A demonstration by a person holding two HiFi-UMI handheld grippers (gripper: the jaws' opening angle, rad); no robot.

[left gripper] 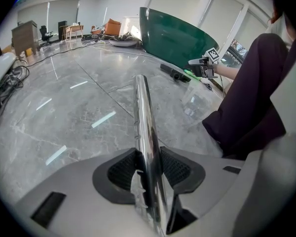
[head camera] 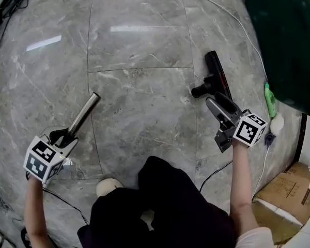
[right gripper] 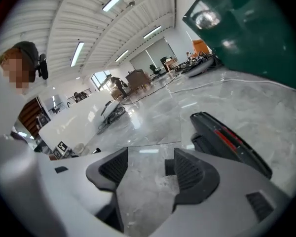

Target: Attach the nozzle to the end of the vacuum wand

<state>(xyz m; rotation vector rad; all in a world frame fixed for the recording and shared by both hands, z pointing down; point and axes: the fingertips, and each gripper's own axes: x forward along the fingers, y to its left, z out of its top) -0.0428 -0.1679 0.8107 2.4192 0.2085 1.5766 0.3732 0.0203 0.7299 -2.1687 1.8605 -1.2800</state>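
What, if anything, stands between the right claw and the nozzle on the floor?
Nothing visible does. The right claw is open and empty, close beside the nozzle, and only floor shows between them.

On the head view I lose the lower end of the wand [head camera: 84,113] behind the left tool [head camera: 61,136]. The near end of the nozzle [head camera: 217,76] slips behind the right tool [head camera: 219,105]. The frame cuts off the dark green panel [head camera: 284,40], and the small green item [head camera: 269,99] beside it is too small for me to name.
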